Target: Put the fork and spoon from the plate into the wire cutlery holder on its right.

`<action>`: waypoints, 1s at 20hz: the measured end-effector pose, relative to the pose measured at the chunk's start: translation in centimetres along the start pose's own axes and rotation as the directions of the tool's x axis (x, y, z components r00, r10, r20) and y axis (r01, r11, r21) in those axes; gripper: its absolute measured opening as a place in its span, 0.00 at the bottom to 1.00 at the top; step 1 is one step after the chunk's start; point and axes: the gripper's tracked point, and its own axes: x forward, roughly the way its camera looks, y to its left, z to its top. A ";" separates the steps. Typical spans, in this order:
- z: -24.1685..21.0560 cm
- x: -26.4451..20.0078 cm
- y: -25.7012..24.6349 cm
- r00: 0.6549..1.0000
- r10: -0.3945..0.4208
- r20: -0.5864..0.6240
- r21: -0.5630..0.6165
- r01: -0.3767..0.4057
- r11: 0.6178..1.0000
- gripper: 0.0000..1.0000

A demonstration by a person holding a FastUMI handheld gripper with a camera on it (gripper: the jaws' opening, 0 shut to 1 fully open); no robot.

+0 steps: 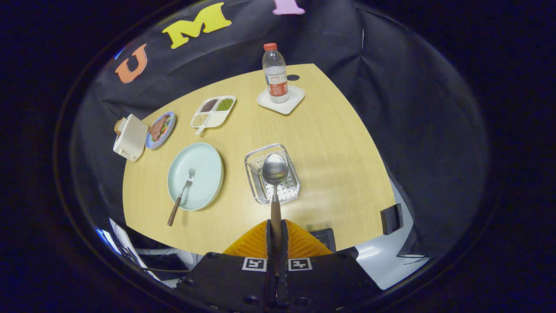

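Observation:
My gripper (276, 237) is shut on the brown wooden handle of the spoon (275, 174), held high above the table. The spoon's steel bowl points forward and hangs over the wire cutlery holder (292, 188), a small steel basket with a perforated floor. Left of the holder lies the pale green plate (204, 167). The fork (181, 196) rests on the plate with its tines toward the middle and its brown handle sticking out over the plate's near rim onto the table.
On the wooden table (339, 152) beyond stand a water bottle (275, 74) on a white square coaster (294, 101), a divided dish of grains (213, 112), a blue plate of food (160, 129) and a cream toaster (130, 137). A dark box (391, 218) sits near the table's right edge.

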 end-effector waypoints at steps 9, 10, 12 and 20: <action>2.0 -1.1 1.5 0.996 0.043 0.079 0.027 -0.045 0.999 0.52; 2.2 -1.1 1.6 0.995 0.043 0.095 0.029 -0.045 0.999 0.65; 2.7 -1.6 2.1 0.990 0.047 0.130 0.032 -0.051 0.998 0.88; 2.1 -3.0 7.2 0.979 0.074 0.190 -0.017 -0.072 0.997 0.91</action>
